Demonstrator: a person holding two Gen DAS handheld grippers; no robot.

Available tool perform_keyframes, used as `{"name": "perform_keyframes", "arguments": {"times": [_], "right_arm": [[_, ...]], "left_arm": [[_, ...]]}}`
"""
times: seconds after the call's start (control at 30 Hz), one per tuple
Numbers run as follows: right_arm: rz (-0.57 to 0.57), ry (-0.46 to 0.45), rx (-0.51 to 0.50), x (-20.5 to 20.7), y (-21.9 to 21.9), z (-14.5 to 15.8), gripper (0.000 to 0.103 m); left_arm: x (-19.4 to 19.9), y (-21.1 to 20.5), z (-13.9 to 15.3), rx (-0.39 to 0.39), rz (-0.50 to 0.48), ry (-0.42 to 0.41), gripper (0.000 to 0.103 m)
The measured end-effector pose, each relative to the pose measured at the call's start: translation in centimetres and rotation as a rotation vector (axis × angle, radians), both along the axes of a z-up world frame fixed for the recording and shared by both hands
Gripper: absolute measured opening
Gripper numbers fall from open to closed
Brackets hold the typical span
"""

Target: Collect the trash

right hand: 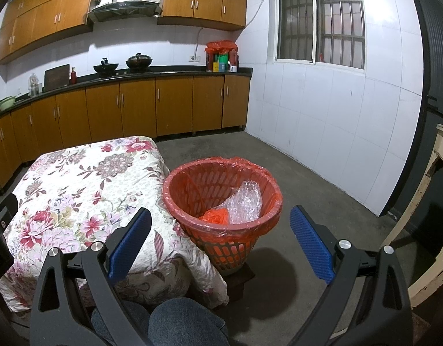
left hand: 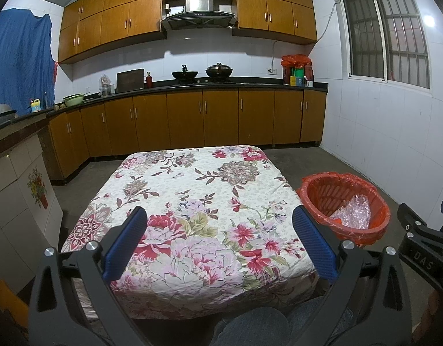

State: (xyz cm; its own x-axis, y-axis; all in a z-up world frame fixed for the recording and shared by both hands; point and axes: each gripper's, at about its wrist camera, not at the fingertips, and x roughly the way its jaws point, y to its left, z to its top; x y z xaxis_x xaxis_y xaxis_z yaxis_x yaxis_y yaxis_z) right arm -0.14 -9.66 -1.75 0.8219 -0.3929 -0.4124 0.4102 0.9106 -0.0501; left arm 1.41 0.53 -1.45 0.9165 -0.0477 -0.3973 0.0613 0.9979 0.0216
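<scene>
An orange mesh waste basket (right hand: pixel 224 242) lined with an orange bag stands on the floor at the table's right side; it also shows in the left wrist view as the basket (left hand: pixel 322 193). Inside lie crumpled bubble wrap (right hand: pixel 244 201) and a scrap of orange plastic (right hand: pixel 215 216). My right gripper (right hand: pixel 221 225) hangs open in front of the basket, nothing between its blue pads. My left gripper (left hand: pixel 220 225) is open above the near part of the flowered tablecloth (left hand: pixel 192 201), holding nothing. No loose trash shows on the cloth.
Brown kitchen cabinets (left hand: pixel 187 121) with a dark counter run along the far wall. A person's knees in jeans (right hand: pixel 175 323) sit at the bottom. A worn pale wooden frame (right hand: pixel 435 201) stands at the far right. Bare concrete floor (right hand: pixel 322 184) spreads beyond the basket.
</scene>
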Motion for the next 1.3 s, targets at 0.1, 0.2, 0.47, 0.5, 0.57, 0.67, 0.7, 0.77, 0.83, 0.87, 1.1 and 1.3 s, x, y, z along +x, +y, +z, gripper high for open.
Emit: {"name": "perform_keyframes", "arguments": {"times": [0.1,0.2,0.47,0.5,0.57,0.67,0.7,0.77,0.83,0.87,1.1,1.3], "right_arm": [[-0.001,0.003,0.003,-0.58,0.43,-0.37,0.096],[-0.001,0.003,0.004,-0.70,0.47,-0.49,0.096],[0.000,0.005,0.005,-0.33,0.19,-0.42,0.096],[0.000,0.004,0.005,-0.72,0.47,-0.52,0.096],[-0.001,0.005,0.005,-0.39,0.23,-0.42,0.096],[0.000,0.006,0.005,-0.49,0.30,-0.44,0.096],[0.000,0.006,0.006,-0.60,0.37,-0.46,0.096],[0.000,0.006,0.006,-0.42,0.24,-0.40,0.096],[0.000,0.006,0.006,-0.31,0.16,-0.35,0.096],[0.000,0.006,0.006,-0.15,0.05,-0.30,0.096],[0.000,0.007,0.007,-0.14,0.07,-0.26,0.096],[0.000,0.008,0.007,-0.11,0.04,-0.22,0.096]], "left_arm": [[0.02,0.00,0.01,0.000,0.000,0.001,0.099],[-0.02,-0.07,-0.16,0.000,-0.002,0.002,0.099],[-0.03,-0.07,-0.12,0.000,-0.001,0.003,0.099],[-0.01,-0.07,-0.11,0.000,-0.001,0.003,0.099],[-0.01,-0.07,-0.11,0.001,-0.002,0.003,0.099],[-0.01,-0.08,-0.10,0.001,-0.002,0.003,0.099],[0.00,-0.08,-0.10,0.001,-0.001,0.003,0.099],[-0.02,-0.08,-0.11,0.001,-0.001,0.004,0.099],[-0.06,-0.08,-0.12,0.001,-0.001,0.005,0.099],[-0.02,-0.13,-0.15,0.001,-0.002,0.005,0.099],[0.01,-0.13,-0.10,0.001,-0.002,0.005,0.099],[-0.18,-0.17,-0.22,0.001,-0.002,0.006,0.099]]}}
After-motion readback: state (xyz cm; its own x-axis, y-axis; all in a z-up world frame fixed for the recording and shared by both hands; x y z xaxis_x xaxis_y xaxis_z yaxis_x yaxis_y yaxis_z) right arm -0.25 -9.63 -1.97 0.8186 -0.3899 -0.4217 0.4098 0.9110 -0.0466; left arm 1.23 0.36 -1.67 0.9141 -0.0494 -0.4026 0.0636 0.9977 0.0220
